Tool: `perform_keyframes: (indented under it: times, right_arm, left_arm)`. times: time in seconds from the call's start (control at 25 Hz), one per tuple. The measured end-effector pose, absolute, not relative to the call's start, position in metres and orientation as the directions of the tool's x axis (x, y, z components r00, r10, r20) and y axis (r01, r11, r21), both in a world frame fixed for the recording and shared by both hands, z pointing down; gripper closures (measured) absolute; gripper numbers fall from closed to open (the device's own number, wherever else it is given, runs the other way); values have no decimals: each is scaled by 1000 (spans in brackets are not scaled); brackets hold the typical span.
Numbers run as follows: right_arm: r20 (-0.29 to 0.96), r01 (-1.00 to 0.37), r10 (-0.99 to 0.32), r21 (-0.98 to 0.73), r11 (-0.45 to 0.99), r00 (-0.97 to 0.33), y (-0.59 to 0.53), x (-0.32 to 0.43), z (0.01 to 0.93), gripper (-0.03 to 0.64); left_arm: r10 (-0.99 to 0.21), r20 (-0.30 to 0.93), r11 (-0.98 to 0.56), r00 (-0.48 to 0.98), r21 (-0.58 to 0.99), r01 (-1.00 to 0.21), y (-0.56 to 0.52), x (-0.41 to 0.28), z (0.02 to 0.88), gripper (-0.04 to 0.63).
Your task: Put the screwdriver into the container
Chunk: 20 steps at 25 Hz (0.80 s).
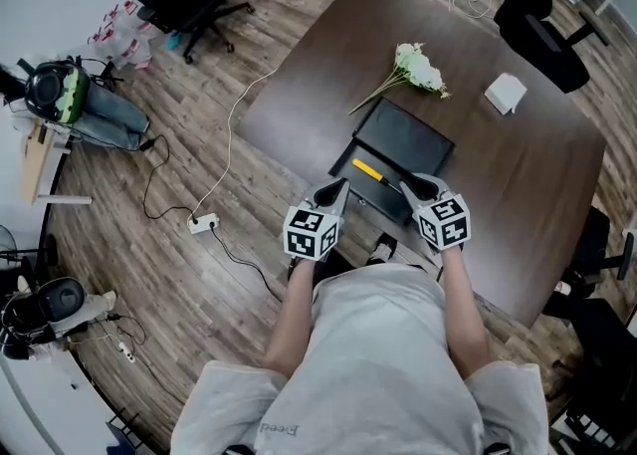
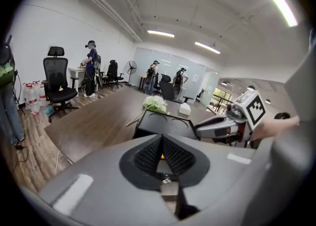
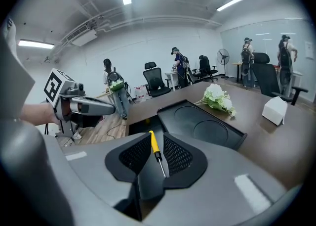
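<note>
L gripper (image 2: 161,138) sat at near edge of container (image 1: 403,139), jaws pressed together, nothing betw. them. R gripper (image 3: 157,136) alongside, jaws a little apart, screwdriver (image 3: 154,143) lying loose betw. them: shaft toward gripper, yellow handle over container's long near section. Judged nearly done; tool looked set in, R only had to back off. Container's far section, two round recesses, was bare. Flowers (image 1: 418,67) lay just beyond container; white box (image 1: 505,93) further off, beyond and right of container.

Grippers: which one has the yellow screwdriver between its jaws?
The right gripper: the yellow screwdriver lies between its parted jaws. On the left gripper the jaws are pressed together.
</note>
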State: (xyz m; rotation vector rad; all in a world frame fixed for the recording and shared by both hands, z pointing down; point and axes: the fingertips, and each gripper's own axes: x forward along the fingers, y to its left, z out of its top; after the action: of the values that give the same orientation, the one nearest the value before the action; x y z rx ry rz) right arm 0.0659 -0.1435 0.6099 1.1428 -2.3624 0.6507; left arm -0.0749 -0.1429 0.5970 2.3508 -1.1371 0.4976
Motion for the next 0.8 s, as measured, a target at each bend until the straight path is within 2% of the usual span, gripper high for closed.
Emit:
perform_keyframes:
  times: [0.8]
  right_arm:
    - [553,-786,-588,-230,573,-590,-121,67,620,545]
  left_arm:
    - [-639,529,-511,559,251,-822,-122,-64,607,540]
